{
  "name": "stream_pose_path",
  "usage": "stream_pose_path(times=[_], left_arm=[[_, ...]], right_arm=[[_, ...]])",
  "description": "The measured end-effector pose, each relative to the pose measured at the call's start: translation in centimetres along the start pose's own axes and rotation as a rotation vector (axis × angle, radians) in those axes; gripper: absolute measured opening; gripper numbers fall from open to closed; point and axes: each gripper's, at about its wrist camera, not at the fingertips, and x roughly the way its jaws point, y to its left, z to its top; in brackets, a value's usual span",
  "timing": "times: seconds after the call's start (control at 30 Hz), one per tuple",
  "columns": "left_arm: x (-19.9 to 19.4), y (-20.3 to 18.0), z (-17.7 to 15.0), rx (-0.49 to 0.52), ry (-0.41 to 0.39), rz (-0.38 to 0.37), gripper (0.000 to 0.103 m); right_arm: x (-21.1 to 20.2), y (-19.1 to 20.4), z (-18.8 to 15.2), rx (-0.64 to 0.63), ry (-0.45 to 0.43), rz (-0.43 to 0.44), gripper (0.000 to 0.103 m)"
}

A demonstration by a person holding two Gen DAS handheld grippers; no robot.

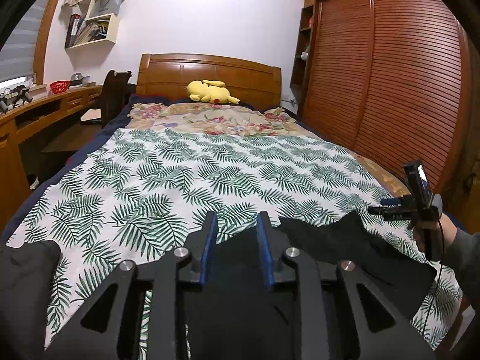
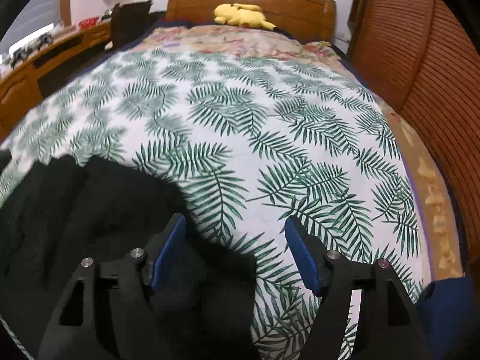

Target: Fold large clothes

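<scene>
A black garment (image 1: 324,246) lies crumpled at the foot end of the bed (image 1: 90,141), on a white sheet (image 1: 186,174) printed with green fern leaves, well away from the headboard (image 1: 210,75). In the left wrist view the left gripper (image 1: 237,228) points over the garment toward the headboard; its blue pads (image 1: 208,240) stand a little apart, and dark cloth shows below and behind the gap, but the pads do not press on it. Another black fold (image 1: 27,273) lies to the left of that gripper, near the sheet's edge. To the right of the garment, farther from the desk side, the right gripper (image 1: 381,205) shows side-on, gripped by a hand (image 1: 426,234) in a grey sleeve (image 1: 462,258), with a small camera block (image 1: 418,177) on top and a thin cable hanging from it. In the right wrist view that gripper's fingers (image 2: 300,252) are spread wide above the sheet; the left pad sits just beside the edge of the garment (image 2: 90,216), the right pad over bare fern print, and nothing is pinched between them. Beyond the sheet, toward the headboard, a floral cover (image 1: 210,120) lies flat, and a yellow plush toy (image 1: 210,91) rests against the headboard. A wooden desk (image 1: 45,111) runs along the bed's left side, and a slatted wardrobe (image 1: 390,75) stands along its right side.
</scene>
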Motion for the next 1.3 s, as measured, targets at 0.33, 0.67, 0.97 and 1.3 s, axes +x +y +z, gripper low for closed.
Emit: stream_pose_path(times=[0.33, 0.67, 0.97, 1.3], left_arm=[[0.0, -1.7, -1.0, 0.047, 0.045, -0.034, 0.029], [1.2, -3.2, -2.0, 0.078, 0.095, -0.078, 0.03], [1.2, -5.9, -2.8, 0.14, 0.133, -0.109, 0.03], [0.4, -8.6, -4.9, 0.183, 0.178, -0.142, 0.03]], right_arm=[[3.0, 0.1, -2.0, 0.01, 0.114, 0.043, 0.071], [7.7, -1.0, -3.1, 0.083, 0.232, 0.123, 0.008], [5.0, -1.1, -1.7, 0.009, 0.057, -0.054, 0.003], [-0.9, -0.6, -3.2, -0.001, 0.022, -0.096, 0.057]])
